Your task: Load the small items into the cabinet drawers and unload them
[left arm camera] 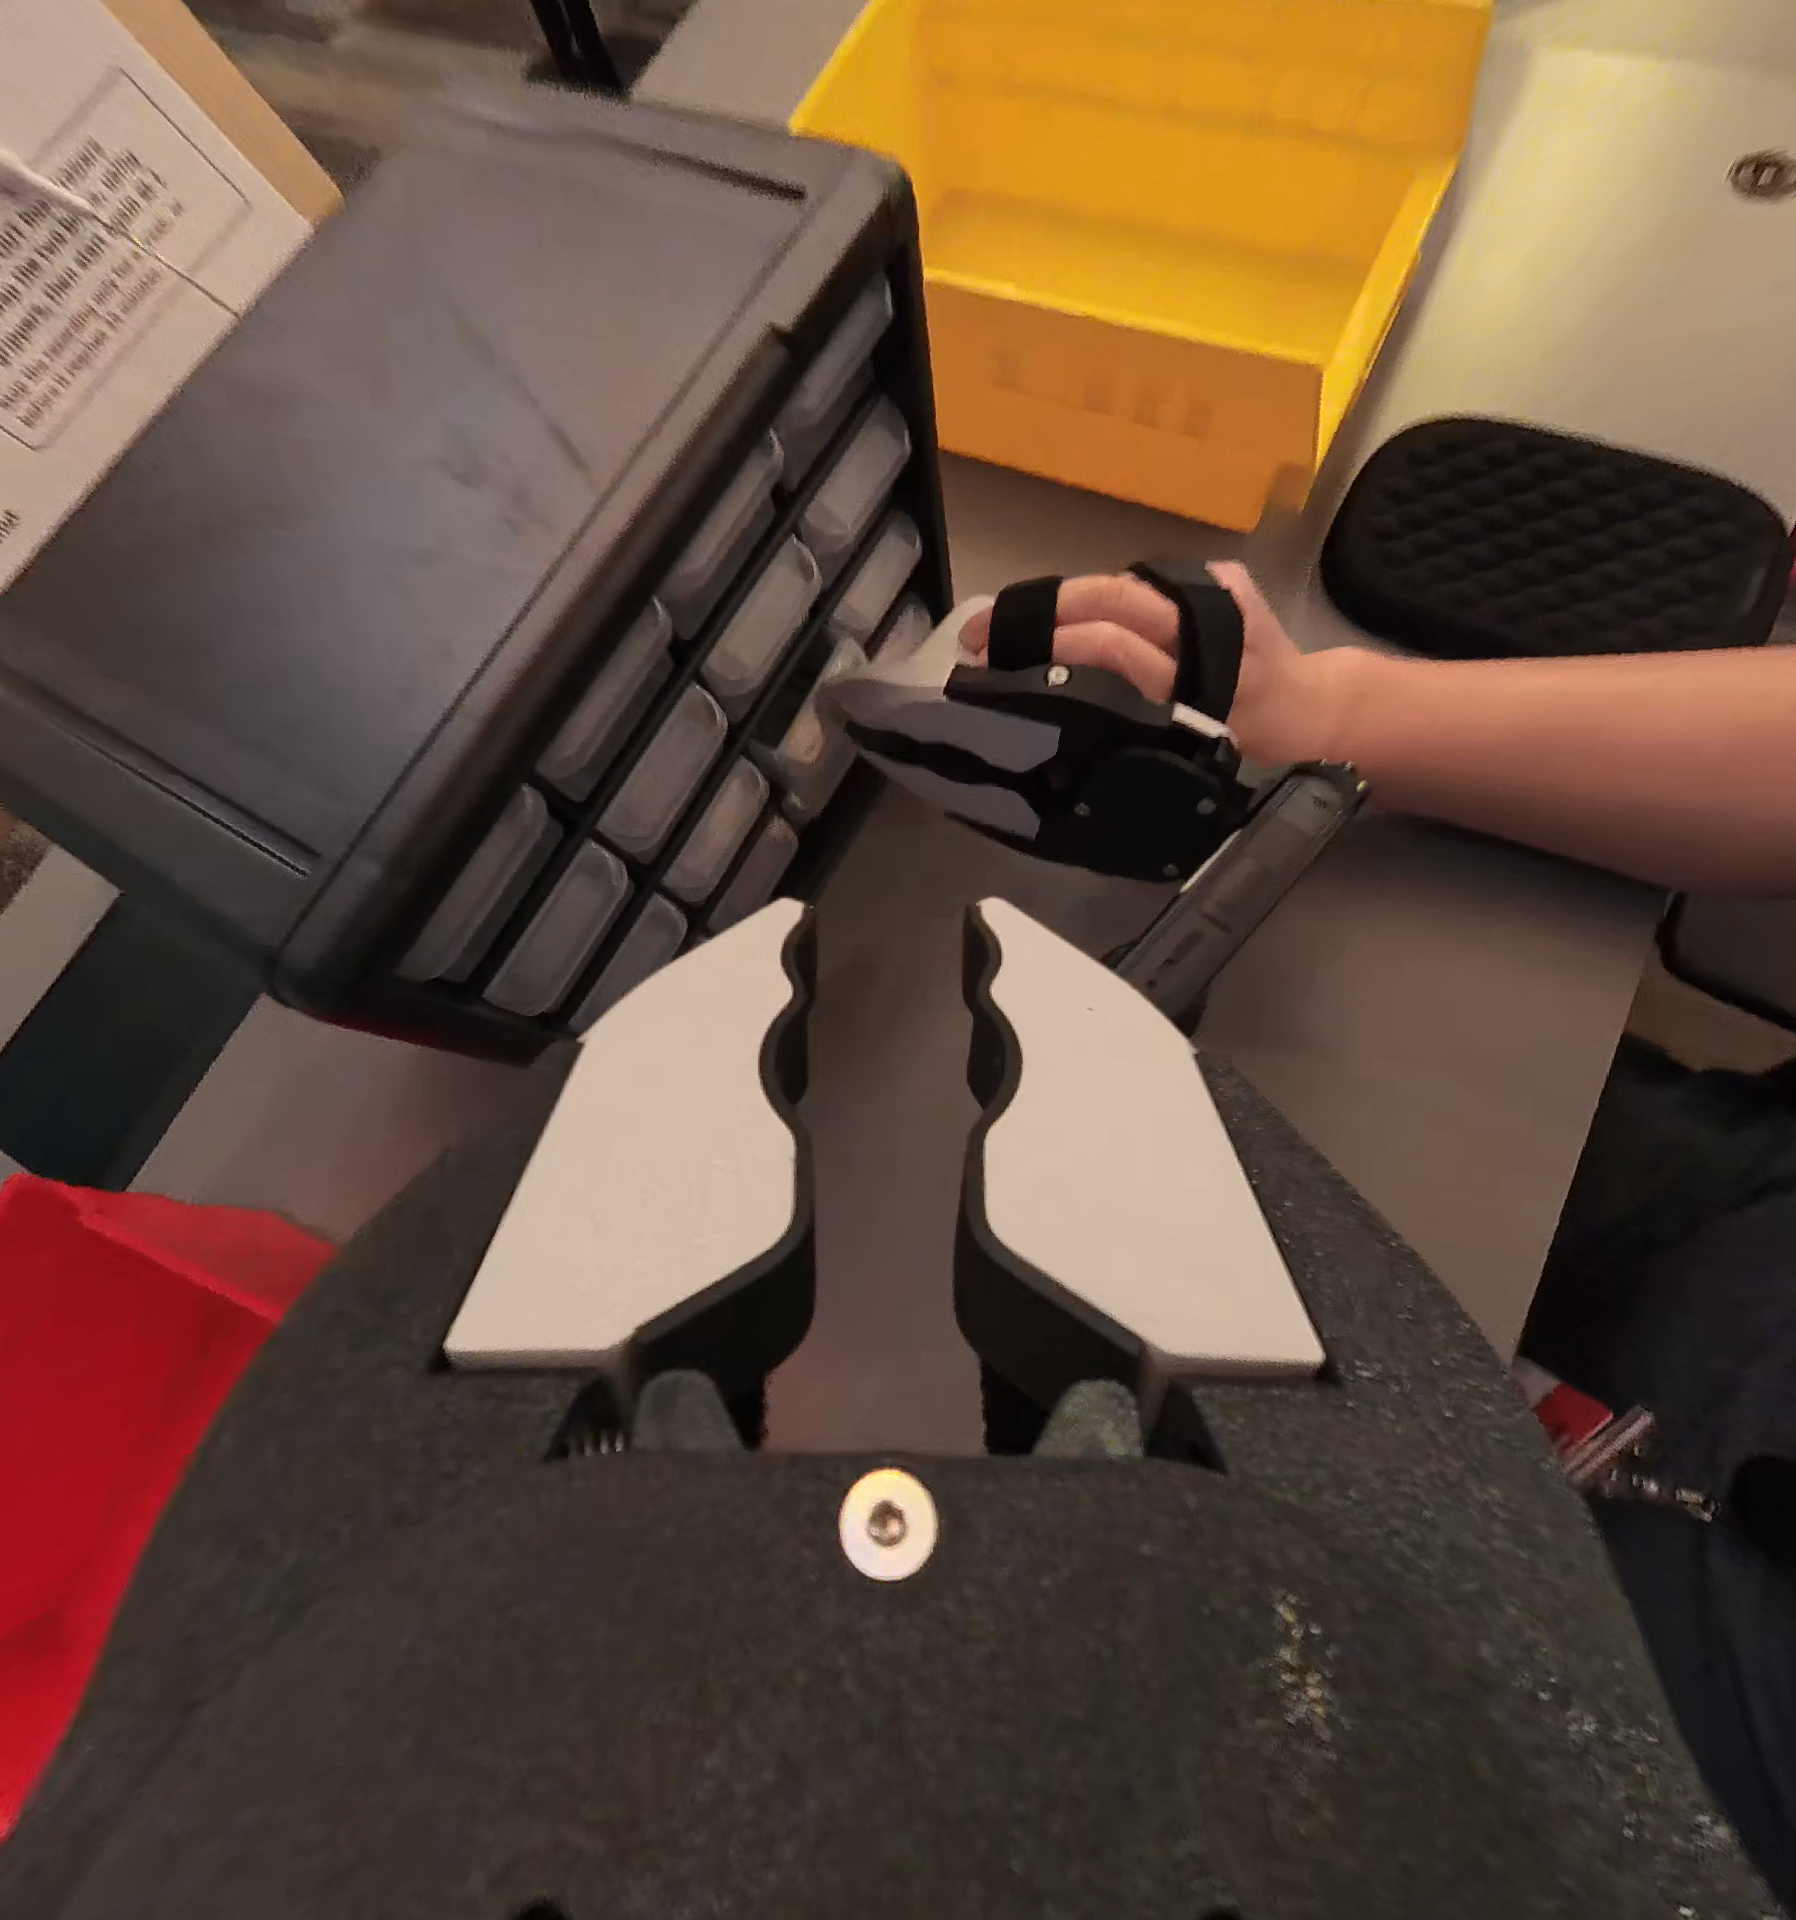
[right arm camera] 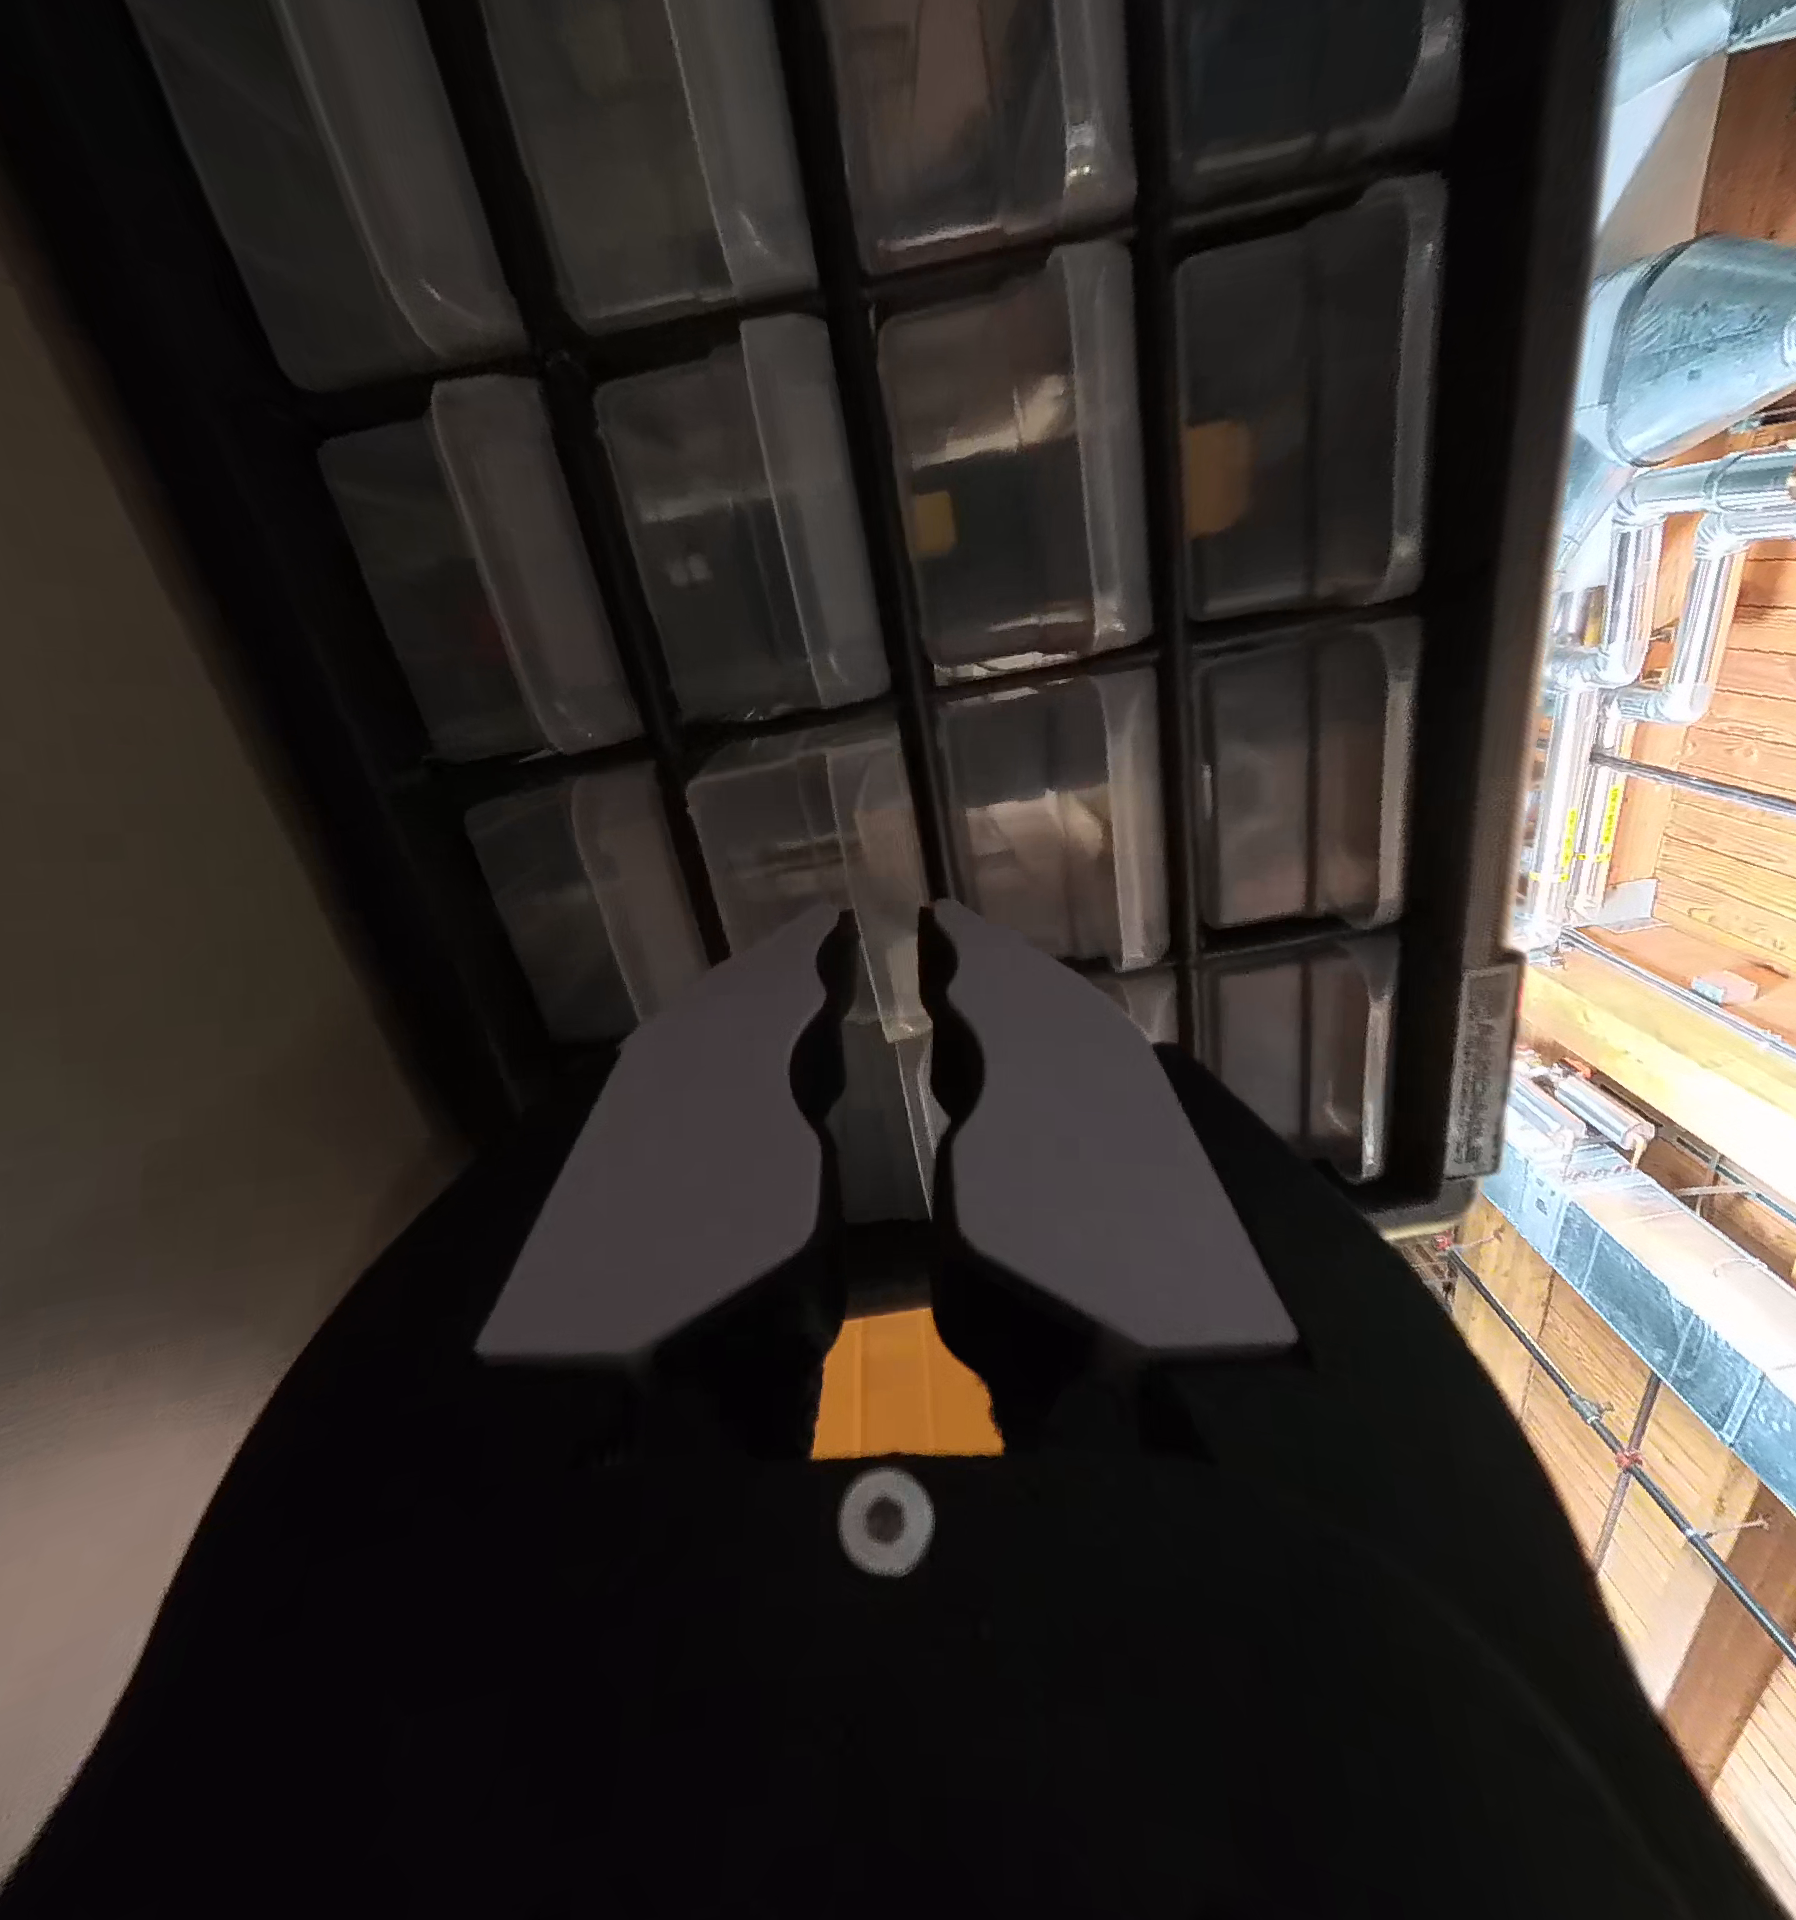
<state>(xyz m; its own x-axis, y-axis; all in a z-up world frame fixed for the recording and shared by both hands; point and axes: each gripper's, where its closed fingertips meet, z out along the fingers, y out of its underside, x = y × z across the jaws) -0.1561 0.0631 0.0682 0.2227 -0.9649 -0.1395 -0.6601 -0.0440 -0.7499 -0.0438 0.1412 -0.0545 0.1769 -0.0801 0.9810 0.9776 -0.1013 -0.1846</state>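
smooth tabletop [left arm camera: 1289, 1039] | black cabinet [left arm camera: 406, 499] — right gripper [right arm camera: 889, 925] pinching clear drawer handle [right arm camera: 878, 997]

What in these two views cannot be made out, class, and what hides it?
- Drawer contents: right wrist view, right tongs cover it.
- Cabinet front: left wrist view, motion blur.
- Red bin: left wrist view, cut by the edge and left tongs.
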